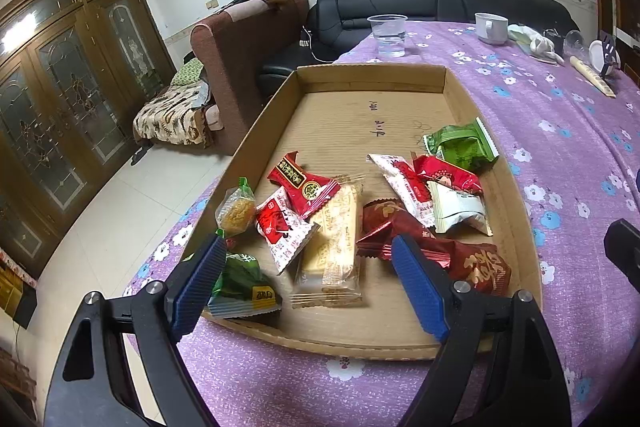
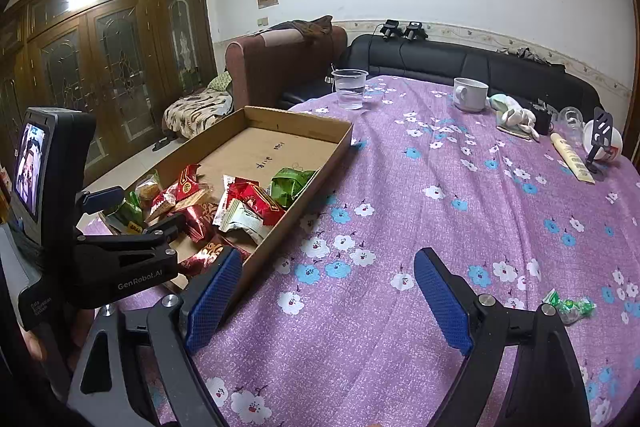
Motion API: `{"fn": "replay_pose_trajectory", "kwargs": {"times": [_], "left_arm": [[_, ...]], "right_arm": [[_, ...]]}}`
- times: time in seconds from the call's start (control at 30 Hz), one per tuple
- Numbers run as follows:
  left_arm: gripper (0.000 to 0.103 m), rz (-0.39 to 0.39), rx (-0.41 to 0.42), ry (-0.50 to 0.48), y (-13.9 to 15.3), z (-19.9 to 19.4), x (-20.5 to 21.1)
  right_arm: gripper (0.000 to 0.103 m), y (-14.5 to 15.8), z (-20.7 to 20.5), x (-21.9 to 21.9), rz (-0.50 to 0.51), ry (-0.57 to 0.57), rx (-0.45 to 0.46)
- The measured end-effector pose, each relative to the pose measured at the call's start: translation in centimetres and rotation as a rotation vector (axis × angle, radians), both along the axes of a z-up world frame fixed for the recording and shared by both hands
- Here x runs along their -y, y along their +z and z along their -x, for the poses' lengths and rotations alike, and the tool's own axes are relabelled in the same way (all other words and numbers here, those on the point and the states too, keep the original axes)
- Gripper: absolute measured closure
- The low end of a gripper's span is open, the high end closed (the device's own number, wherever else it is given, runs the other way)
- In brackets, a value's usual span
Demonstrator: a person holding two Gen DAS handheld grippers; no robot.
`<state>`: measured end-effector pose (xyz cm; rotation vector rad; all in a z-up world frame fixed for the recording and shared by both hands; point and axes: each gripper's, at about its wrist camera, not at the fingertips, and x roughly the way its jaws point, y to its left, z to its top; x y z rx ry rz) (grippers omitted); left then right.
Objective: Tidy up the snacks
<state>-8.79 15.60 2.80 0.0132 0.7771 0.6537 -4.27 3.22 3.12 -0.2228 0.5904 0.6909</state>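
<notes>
One green candy lies loose on the cloth, near right of the right gripper, whose jaws stand apart and empty. The left gripper, also apart and empty, hovers over the snacks in the box, farther away

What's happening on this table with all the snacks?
A person holding two grippers is gathering wrapped snacks into a cardboard tray on the purple floral tablecloth. The left gripper is open above the near end of the tray, over a pale biscuit pack, gripping nothing. The right gripper is open and empty over the cloth. One small green candy lies outside the tray.
</notes>
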Motion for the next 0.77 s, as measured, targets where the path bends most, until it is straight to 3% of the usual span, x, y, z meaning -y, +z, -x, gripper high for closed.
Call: {"fn": "replay_pose_trajectory", "kwargs": {"times": [0.77], "left_arm": [[0.017, -0.038, 0.018, 0.035, 0.58, 0.68, -0.63]], "right_arm": [[0.014, -0.03, -0.07, -0.04, 0.001, -0.001, -0.003]]}}
